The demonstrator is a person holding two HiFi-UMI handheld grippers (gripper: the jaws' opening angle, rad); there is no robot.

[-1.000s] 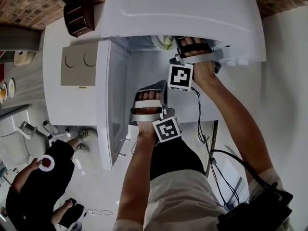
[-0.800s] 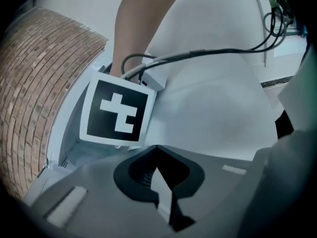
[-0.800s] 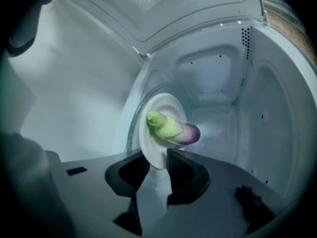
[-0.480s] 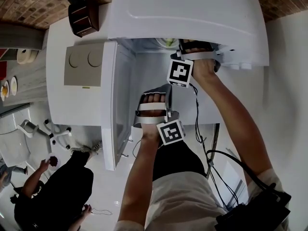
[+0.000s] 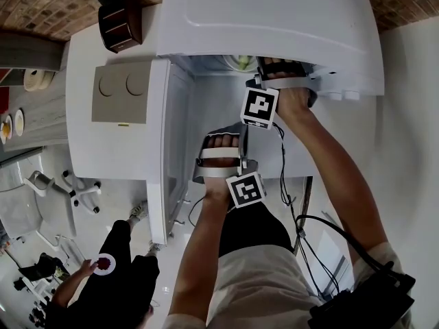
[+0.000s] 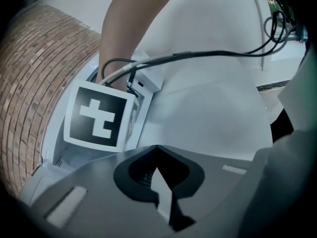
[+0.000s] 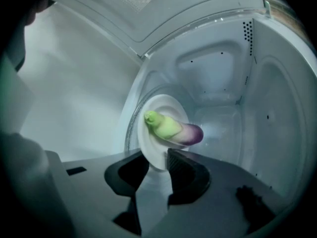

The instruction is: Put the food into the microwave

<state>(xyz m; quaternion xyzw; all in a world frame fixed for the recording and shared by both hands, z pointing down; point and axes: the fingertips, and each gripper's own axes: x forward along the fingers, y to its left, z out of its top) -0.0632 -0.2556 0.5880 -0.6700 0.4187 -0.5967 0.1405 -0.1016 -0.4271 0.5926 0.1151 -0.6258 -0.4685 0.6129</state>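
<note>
Filling the head view, the white microwave (image 5: pixel 274 19) stands open and takes the right tongs (image 7: pixel 156 158) in through its mouth. Its door (image 5: pixel 159 149) hangs swung wide to the left of both tongs. Inside, the cavity wall (image 7: pixel 277 108) curves close on the right of the right tongs and the ceiling sits low above them; leftward there is more room.

A white plate (image 7: pixel 157 143) lies just ahead of them, its near rim between the jaws. Those jaws have just been opening and stand spread round the rim rather than pinching it. On the plate, beyond the jaw tips, rests the food (image 7: pixel 173 129), a green-and-purple vegetable.

The plate looks stiff, light and smooth, so the rim is the place to grip. The rounded food would likely roll if the plate tipped. Backing straight out seems safest, minding the mouth's upper edge.

The left tongs (image 6: pixel 159 177) wait outside, behind the right pair, jaws a narrow slit apart on nothing.
</note>
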